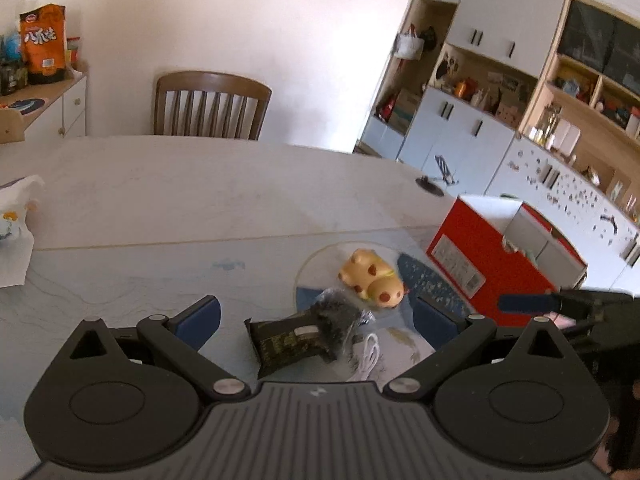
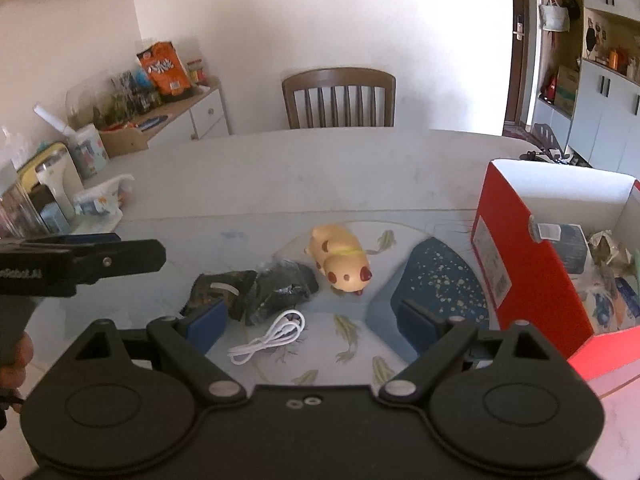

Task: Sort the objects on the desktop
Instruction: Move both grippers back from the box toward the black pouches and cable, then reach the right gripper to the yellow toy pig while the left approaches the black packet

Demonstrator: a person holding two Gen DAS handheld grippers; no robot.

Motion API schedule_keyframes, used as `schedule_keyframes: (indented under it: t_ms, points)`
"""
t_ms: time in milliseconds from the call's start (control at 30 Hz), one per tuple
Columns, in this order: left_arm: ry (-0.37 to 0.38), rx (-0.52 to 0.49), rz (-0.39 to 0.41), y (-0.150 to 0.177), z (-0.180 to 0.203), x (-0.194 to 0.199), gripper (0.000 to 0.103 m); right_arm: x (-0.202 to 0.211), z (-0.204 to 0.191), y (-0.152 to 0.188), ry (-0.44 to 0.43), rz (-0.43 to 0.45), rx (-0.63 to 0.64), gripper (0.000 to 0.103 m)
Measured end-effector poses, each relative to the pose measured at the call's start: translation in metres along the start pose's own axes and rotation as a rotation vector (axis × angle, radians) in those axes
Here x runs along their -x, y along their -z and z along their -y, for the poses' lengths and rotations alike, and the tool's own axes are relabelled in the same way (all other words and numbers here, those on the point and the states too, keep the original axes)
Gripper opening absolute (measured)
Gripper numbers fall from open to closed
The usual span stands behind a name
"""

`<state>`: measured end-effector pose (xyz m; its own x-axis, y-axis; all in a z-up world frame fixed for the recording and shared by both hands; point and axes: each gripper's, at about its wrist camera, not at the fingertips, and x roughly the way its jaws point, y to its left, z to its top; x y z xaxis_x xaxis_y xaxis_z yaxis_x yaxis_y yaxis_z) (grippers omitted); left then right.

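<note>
**Both grippers spread wide above the table clutter**

We hold the left gripper (image 1: pixel 316 320) and the right gripper (image 2: pixel 316 320) with jaws apart, gripping nothing. On the patterned table mat (image 2: pixel 440 280) lie a dark crinkled foil packet (image 2: pixel 216 290), a black plastic-wrapped bundle (image 2: pixel 280 284), a coiled white cable (image 2: pixel 272 338) and a yellow spotted toy pig (image 2: pixel 340 258). A red open cardboard box (image 2: pixel 516 264) stands to the right, already holding items.

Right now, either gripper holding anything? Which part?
Nothing held. The left gripper is open above the dark packet, pads clear of it. The right gripper is open over the white cable, not touching.
</note>
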<state>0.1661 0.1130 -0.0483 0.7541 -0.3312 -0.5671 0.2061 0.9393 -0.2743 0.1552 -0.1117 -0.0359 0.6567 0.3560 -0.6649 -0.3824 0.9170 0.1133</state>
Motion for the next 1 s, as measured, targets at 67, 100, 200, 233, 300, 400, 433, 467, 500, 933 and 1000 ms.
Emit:
schedule_keyframes:
  t_ms: [67, 100, 200, 233, 300, 400, 433, 467, 500, 933, 1000]
  points:
    - [-0.018, -0.011, 0.005, 0.002, -0.001, -0.003, 0.103, -0.005, 0.0, -0.002, 0.01, -0.003, 0.002, 0.091]
    - [-0.024, -0.017, 0.004, 0.003, -0.002, -0.005, 0.103, -0.008, 0.001, -0.003, 0.011, -0.002, 0.005, 0.091]
    - [-0.042, -0.027, -0.004, 0.006, -0.006, -0.013, 0.103, -0.017, 0.002, -0.006, 0.019, -0.006, 0.014, 0.091]
    - [-0.039, -0.024, -0.009, 0.007, -0.007, -0.016, 0.103, -0.02, 0.002, -0.007, 0.025, -0.006, 0.02, 0.091]
    - [-0.029, -0.012, -0.03, 0.008, -0.011, -0.024, 0.103, -0.028, 0.003, -0.009, 0.042, -0.009, 0.023, 0.091]
    - [-0.032, -0.003, -0.048, 0.011, -0.013, -0.034, 0.103, -0.04, 0.007, -0.012, 0.058, -0.019, 0.015, 0.091]
    - [-0.029, -0.001, -0.054, 0.013, -0.014, -0.037, 0.103, -0.044, 0.007, -0.012, 0.065, -0.02, 0.015, 0.091]
    - [-0.034, 0.001, -0.061, 0.014, -0.014, -0.041, 0.103, -0.048, 0.009, -0.013, 0.069, -0.022, 0.016, 0.091]
    - [-0.039, 0.004, -0.07, 0.015, -0.014, -0.044, 0.103, -0.052, 0.01, -0.014, 0.073, -0.023, 0.016, 0.09]
    - [-0.078, 0.052, -0.113, 0.023, -0.018, -0.074, 0.102, -0.098, 0.019, -0.027, 0.073, -0.05, 0.027, 0.088]
    - [-0.085, 0.054, -0.117, 0.024, -0.018, -0.076, 0.102, -0.103, 0.02, -0.028, 0.072, -0.055, 0.023, 0.087]
